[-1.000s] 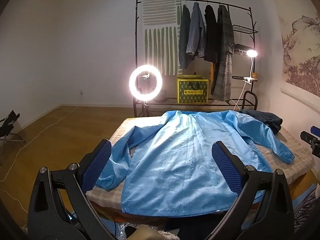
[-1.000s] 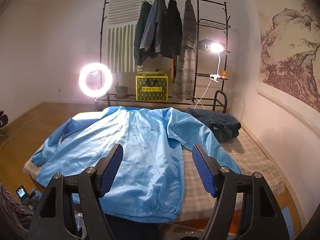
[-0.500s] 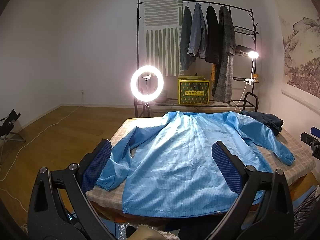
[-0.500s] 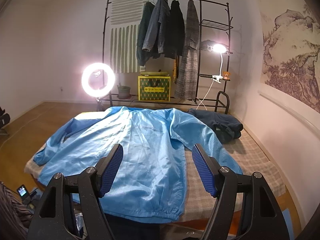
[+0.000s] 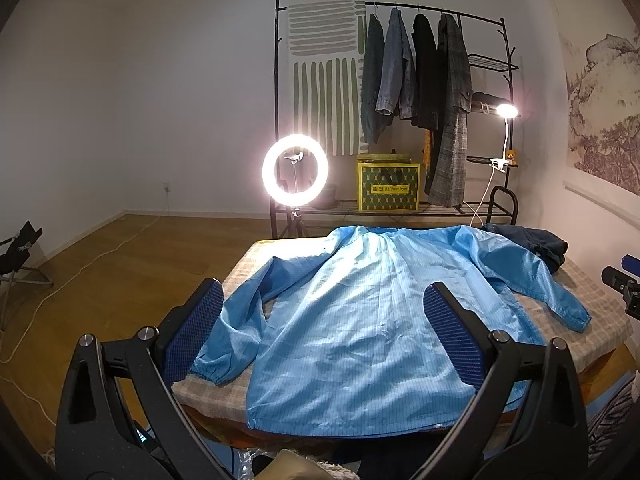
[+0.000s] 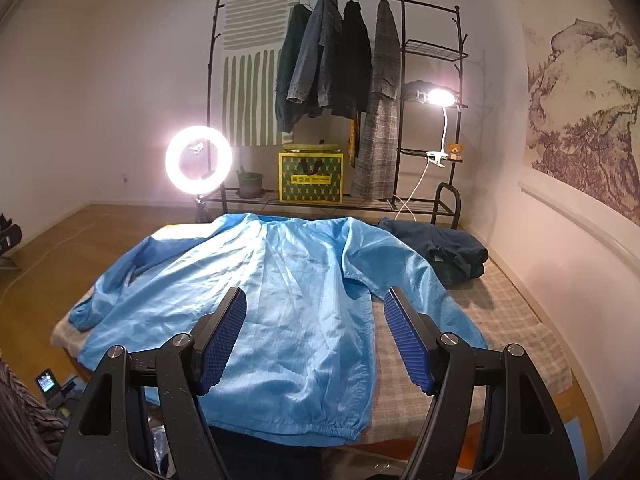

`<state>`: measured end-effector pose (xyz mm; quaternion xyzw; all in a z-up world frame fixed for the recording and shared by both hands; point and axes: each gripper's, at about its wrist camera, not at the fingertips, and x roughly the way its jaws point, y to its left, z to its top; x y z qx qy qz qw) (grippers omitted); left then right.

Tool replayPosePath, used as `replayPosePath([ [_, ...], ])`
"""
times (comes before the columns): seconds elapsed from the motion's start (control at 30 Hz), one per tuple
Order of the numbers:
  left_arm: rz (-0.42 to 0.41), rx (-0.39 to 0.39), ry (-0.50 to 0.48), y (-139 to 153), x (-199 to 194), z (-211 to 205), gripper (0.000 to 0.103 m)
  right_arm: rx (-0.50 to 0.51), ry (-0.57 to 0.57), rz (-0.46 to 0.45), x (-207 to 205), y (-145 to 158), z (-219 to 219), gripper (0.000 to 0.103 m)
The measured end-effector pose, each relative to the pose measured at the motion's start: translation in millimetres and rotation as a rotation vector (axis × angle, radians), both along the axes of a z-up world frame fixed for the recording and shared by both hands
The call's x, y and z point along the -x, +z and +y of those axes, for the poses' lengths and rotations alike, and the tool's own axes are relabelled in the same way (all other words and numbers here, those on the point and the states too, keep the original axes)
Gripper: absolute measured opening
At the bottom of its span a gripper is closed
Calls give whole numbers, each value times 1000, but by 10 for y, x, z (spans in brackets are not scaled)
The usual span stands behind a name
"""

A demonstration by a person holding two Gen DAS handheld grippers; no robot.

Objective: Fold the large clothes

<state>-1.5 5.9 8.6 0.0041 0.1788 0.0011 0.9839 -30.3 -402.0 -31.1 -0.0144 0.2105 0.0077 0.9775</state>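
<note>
While nothing was yet gripped, the scene read as follows, largest thing first.

Table: the checked table cover (image 6: 516,320) bore everything; its near edge ran just under the jacket's hem.

Jacket, place: the light blue jacket (image 5: 360,320) lay spread flat on the table, collar toward the far clothes rack (image 6: 404,4), hem toward the grippers, both sleeves splayed out to the sides.

Jacket, handling: judged thin, light and wholly limp; the sheen suggested a slick synthetic weave that could slide out of a shallow pinch. It would drape and billow when lifted, not hold a crease by itself. Not fragile.

Jacket, where to take hold: likely at the gathered hem corners (image 6: 352,432) or the elastic cuffs, where the cloth bunches thicker; the left cuff (image 5: 208,372) lay near the table's left edge, the right cuff (image 5: 576,320) toward the right edge.

Dark garment: a folded navy piece (image 6: 448,252) sat at the far right corner, beside the right sleeve; whether they touched could not be told.

Left gripper (image 5: 324,336): jaws spread wide, empty, hanging above the near hem.

Right gripper (image 6: 314,336): jaws wide apart, nothing between the pads, above the jacket's right half.
</note>
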Motion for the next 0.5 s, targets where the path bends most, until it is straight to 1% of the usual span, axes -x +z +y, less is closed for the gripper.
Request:
replayPosePath([
  [0.1, 1, 1, -2, 79, -16, 81, 102, 0, 2, -1, 3, 2, 7, 71],
  [0.5, -3, -2, 0, 53, -3, 54, 102, 1, 13, 2, 1, 10, 19, 71],
])
